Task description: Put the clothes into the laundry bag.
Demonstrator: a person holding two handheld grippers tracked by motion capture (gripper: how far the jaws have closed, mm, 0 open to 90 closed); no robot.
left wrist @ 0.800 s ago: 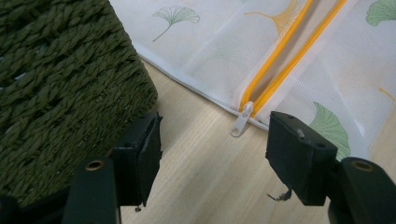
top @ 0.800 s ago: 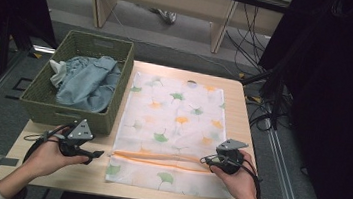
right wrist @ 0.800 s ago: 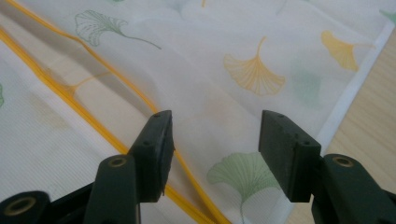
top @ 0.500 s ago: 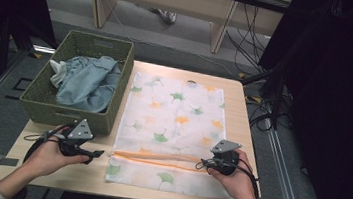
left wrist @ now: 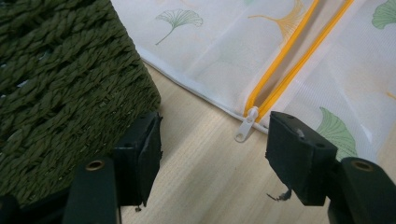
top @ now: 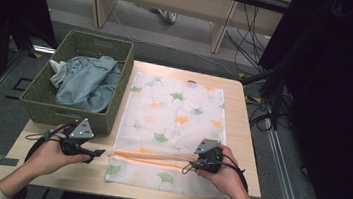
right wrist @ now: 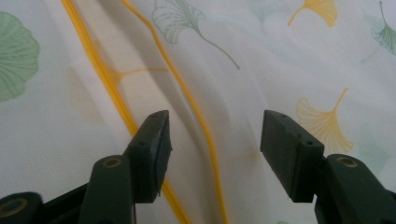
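Left gripper point(top: 99, 152) sat low over the light wooden table point(top: 240, 137), jaws wide apart w/ nothing between them but bare tabletop. Just ahead of its jaws lay the white mesh laundry bag printed w/ green and orange ginkgo leaves point(top: 171, 129), flat on the table. In the left gripper view the small white zipper pull point(left wrist: 246, 123) rested at the bag's edge, just beyond the jaw tips and between them, not touching either. The orange zipper point(left wrist: 285, 56) ran off from the pull, its two sides parted. Hard against that gripper's left-hand jaw stood the dark green woven basket point(top: 42, 109), w/ a crumpled light blue cloth point(top: 88, 82) inside.

Right gripper point(top: 188, 167) was over the bag itself, at the zipper's other end, jaws also wide, holding nothing. In the right gripper view both orange lines point(right wrist: 196, 112) passed between its jaws, the mesh rumpled between them. Whether its tips touched the fabric, couldn't tell.

Both hands gripped their tools from the near edge; left hand point(top: 52, 153) and right hand point(top: 226, 178) well apart, bag's near end between them.
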